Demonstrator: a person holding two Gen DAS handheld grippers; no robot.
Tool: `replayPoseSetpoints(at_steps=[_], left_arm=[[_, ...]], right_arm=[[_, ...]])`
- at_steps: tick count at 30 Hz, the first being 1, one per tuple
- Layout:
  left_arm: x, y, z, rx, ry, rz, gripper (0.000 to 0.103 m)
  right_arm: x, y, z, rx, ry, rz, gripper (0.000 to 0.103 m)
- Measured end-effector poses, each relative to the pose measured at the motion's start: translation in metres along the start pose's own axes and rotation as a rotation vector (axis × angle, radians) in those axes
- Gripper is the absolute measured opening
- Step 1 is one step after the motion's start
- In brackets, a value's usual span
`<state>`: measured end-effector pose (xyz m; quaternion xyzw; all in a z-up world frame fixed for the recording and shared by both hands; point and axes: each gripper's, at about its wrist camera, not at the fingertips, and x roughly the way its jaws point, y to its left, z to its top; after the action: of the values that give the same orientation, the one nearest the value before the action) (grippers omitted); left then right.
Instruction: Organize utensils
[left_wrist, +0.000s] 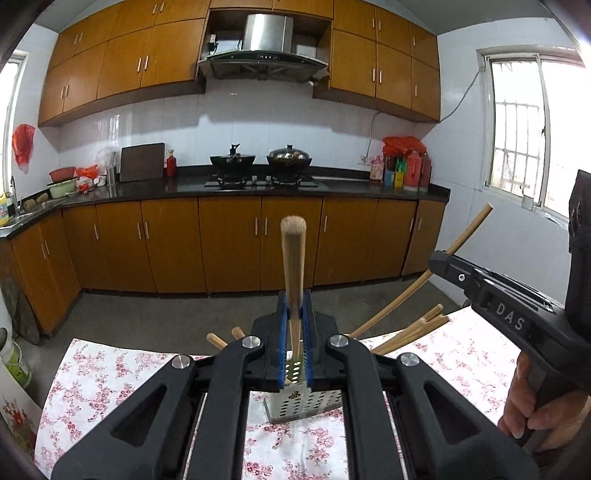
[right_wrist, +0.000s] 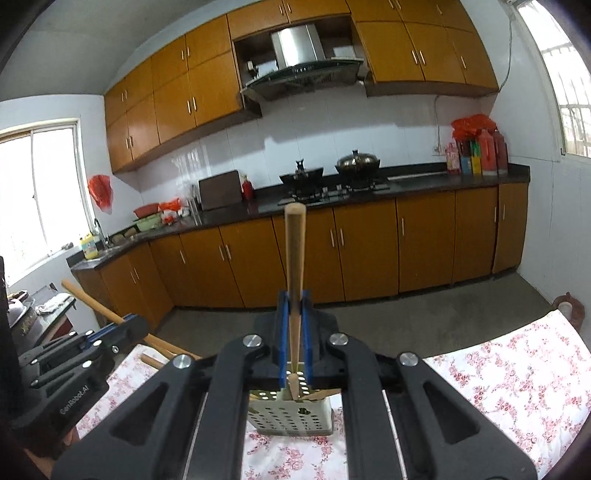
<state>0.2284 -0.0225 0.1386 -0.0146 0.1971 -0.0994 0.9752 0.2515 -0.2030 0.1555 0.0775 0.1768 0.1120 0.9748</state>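
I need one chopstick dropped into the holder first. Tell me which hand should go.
Right, narrowly. Both jaws are shut on a chopstick, but the right chopstick has its tip just over the open holder, while the left chopstick hangs above the holder's far rim. A close call.

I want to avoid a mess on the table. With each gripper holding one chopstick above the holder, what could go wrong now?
1. The left gripper pinches its wooden chopstick near the thin end; it might pivot or slip.
2. The perforated metal chopstick holder stands free on the floral tablecloth; a push from either stick may tip it.
3. The right gripper works close by, so its chopstick could hit the splayed chopsticks.
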Motion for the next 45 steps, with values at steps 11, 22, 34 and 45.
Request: replayPoseSetpoints(at_steps=[11, 22, 34, 45], left_arm=[[0.021, 0.003, -0.010, -0.015, 0.051, 0.011, 0.007], [0.019, 0.001, -0.003, -0.023, 0.051, 0.028, 0.011], [-0.041, 0.009, -0.002, -0.025, -0.058, 0.050, 0.063], [-0.105, 0.017, -0.073, -0.035, -0.108, 0.109, 0.101]], right_arm=[[0.024, -0.001, -0.013, -0.004, 0.048, -0.008, 0.008], [0.028, 0.002, -0.015, 0.004, 0.067, -0.012, 0.035], [-0.036, -0.009, -0.019, 0.002, -0.013, -0.021, 0.060], [-0.117, 0.004, -0.088, -0.081, -0.082, -0.053, 0.099]])
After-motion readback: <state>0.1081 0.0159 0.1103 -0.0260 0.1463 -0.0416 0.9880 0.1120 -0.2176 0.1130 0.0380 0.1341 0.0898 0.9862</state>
